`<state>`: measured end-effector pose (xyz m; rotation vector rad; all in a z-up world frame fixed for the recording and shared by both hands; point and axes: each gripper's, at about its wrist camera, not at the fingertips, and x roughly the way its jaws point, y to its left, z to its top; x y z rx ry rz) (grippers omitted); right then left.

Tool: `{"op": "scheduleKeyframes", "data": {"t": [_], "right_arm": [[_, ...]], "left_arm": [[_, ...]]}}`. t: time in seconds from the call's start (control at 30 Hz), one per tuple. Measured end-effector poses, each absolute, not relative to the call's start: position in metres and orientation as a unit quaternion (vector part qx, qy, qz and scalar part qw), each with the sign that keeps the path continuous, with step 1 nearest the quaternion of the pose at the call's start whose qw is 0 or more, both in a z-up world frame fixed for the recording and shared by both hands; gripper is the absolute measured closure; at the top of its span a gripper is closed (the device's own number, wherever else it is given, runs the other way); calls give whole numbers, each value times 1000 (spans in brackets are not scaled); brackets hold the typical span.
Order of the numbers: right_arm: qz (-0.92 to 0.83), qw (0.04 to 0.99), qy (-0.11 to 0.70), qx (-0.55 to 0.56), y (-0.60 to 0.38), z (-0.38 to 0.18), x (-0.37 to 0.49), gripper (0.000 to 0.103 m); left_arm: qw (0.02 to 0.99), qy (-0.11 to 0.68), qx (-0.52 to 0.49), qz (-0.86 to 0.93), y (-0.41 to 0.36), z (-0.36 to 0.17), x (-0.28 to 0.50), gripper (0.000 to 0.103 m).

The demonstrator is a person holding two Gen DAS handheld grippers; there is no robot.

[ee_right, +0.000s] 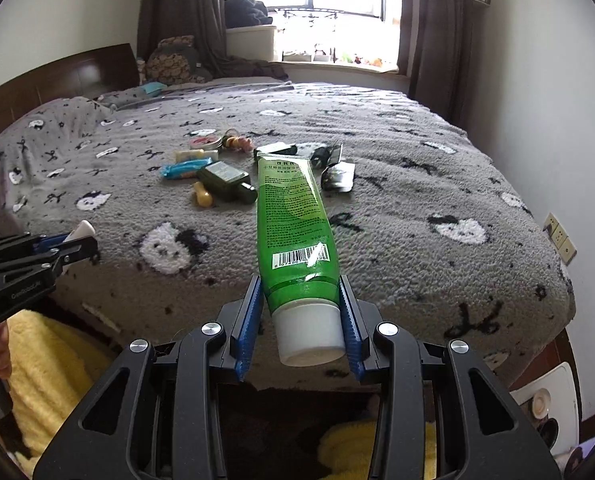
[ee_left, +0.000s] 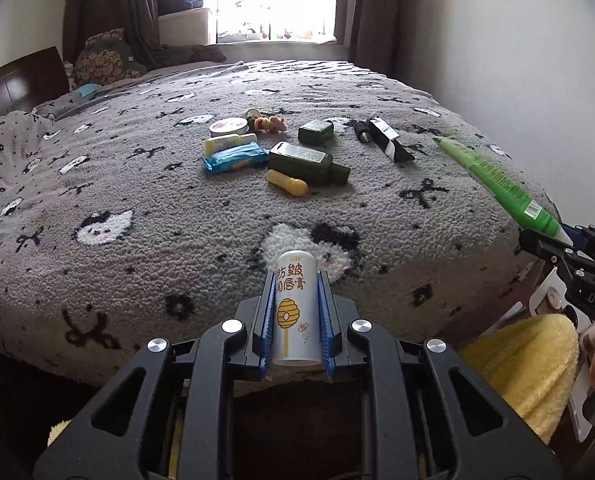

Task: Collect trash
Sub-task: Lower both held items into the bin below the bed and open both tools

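Note:
My left gripper (ee_left: pixel 297 280) is shut on a white lip-balm tube (ee_left: pixel 297 312) with a yellow beehive print, held off the near edge of the bed. My right gripper (ee_right: pixel 301 284) is shut on the capped end of a green tube (ee_right: pixel 293 224); it also shows in the left wrist view (ee_left: pixel 497 180). More items lie mid-bed: a blue wipes pack (ee_left: pixel 235 159), a dark green bottle (ee_left: pixel 305 162), a yellow tube (ee_left: pixel 287 183), a small green jar (ee_left: pixel 316 131), a round tin (ee_left: pixel 228 127) and a black-and-white wrapper (ee_left: pixel 385 140).
The bed has a grey fleece cover (ee_left: pixel 137 184) with black and white motifs. A yellow fluffy rug (ee_left: pixel 525 364) lies on the floor below the bed's near edge. A dark headboard (ee_right: pixel 57 80) stands at the left, a wall at the right (ee_right: pixel 557 120).

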<state>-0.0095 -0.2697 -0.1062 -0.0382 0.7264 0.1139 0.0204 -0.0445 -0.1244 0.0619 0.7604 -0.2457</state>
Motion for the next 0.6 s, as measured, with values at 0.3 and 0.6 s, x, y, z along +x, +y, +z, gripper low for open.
{"op": "scheduleKeyframes", "data": {"t": [0.3,0.6], "right_arm": [[114,877,467,-9,-239,-163,-19,65],[136,837,531,-2,-222,-215,-16,66]], "left_arm": [[881,447,29,-153,-51,-181,-2,85],[832,521,38,-186,-61,-243,-2,85]]}}
